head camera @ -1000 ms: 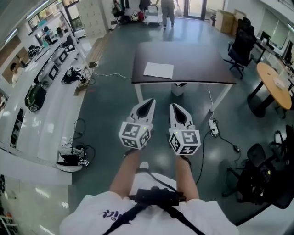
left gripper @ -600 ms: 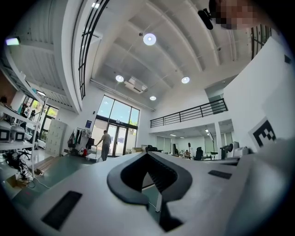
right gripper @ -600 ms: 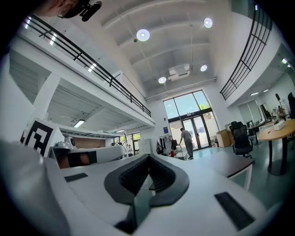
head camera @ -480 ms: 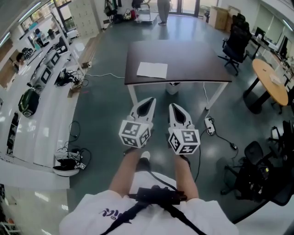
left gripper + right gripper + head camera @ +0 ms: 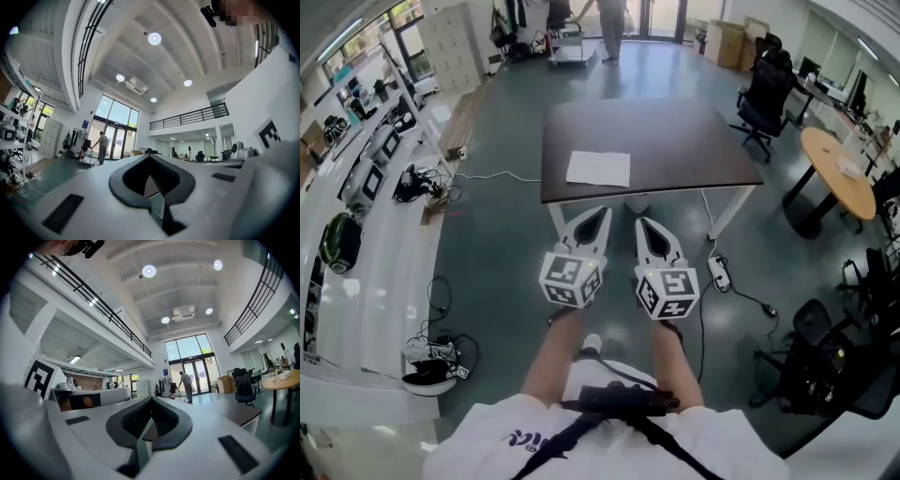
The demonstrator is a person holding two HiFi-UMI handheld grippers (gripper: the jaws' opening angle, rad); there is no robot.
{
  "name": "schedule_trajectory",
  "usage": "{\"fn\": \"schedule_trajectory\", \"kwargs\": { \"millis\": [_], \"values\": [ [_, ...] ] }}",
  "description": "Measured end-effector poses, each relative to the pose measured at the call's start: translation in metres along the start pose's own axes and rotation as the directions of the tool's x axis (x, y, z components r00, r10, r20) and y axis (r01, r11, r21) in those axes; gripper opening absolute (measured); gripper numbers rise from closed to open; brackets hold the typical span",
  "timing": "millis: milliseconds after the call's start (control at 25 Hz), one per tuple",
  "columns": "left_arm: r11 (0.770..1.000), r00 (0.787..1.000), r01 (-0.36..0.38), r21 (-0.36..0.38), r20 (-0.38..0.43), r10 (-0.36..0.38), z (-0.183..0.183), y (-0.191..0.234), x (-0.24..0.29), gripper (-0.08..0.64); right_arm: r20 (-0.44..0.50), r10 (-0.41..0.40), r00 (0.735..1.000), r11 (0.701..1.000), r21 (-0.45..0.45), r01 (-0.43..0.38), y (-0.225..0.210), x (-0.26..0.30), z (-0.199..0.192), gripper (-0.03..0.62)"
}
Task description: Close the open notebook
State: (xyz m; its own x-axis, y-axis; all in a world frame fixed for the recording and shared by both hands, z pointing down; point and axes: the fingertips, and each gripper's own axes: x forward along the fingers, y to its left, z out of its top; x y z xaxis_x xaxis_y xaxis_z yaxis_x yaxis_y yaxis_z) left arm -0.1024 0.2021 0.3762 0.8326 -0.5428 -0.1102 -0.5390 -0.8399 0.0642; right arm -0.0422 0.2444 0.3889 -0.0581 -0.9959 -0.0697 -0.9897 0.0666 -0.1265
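Just ahead of the left gripper (image 5: 600, 214) and the right gripper (image 5: 643, 225) stands the near edge of the table (image 5: 675, 141). Its dark top is bare all round the notebook (image 5: 599, 169) — reachable from this side. White table legs (image 5: 555, 220) stand below. To the right gripper's right, a power strip (image 5: 718, 273) lies on the floor — an office chair (image 5: 759, 94) stands farther off. To the left gripper's left, open floor runs to the white benches (image 5: 384, 234).

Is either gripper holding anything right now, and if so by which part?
Nothing is held. The left gripper and right gripper are both shut and empty; the notebook lies on the table ahead, untouched.
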Motion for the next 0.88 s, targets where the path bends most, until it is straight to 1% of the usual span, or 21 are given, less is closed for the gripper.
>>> {"fn": "schedule_trajectory", "kwargs": {
  "millis": [240,440,560,720,880],
  "values": [
    [0.999,0.999,0.045,-0.014,0.015,-0.044,0.007,0.061,0.039,0.008,-0.005,-0.044,0.999,0.999,-0.021,0.044,0.002,0.068,-0.004,0.005],
    [0.998,0.998,0.065,-0.028,0.003,-0.065,-0.006,0.099,0.064,0.008,-0.008,-0.084,0.996,0.996,-0.035,0.083,-0.007,0.112,-0.009,0.005],
    [0.997,0.998,0.064,-0.043,-0.006,-0.064,-0.017,0.114,0.075,0.008,-0.022,-0.085,0.996,0.996,-0.04,0.084,-0.011,0.132,-0.019,0.005],
    [0.996,0.997,0.063,-0.056,-0.032,-0.065,-0.026,0.134,0.087,0.008,-0.048,-0.09,0.995,0.996,-0.015,0.09,-0.017,0.156,-0.03,0.005],
    [0.998,0.998,0.027,-0.061,-0.046,-0.03,-0.035,0.164,0.097,0.008,-0.065,-0.052,0.997,0.999,0.005,0.052,-0.014,0.191,-0.045,0.005]
  ]
}}
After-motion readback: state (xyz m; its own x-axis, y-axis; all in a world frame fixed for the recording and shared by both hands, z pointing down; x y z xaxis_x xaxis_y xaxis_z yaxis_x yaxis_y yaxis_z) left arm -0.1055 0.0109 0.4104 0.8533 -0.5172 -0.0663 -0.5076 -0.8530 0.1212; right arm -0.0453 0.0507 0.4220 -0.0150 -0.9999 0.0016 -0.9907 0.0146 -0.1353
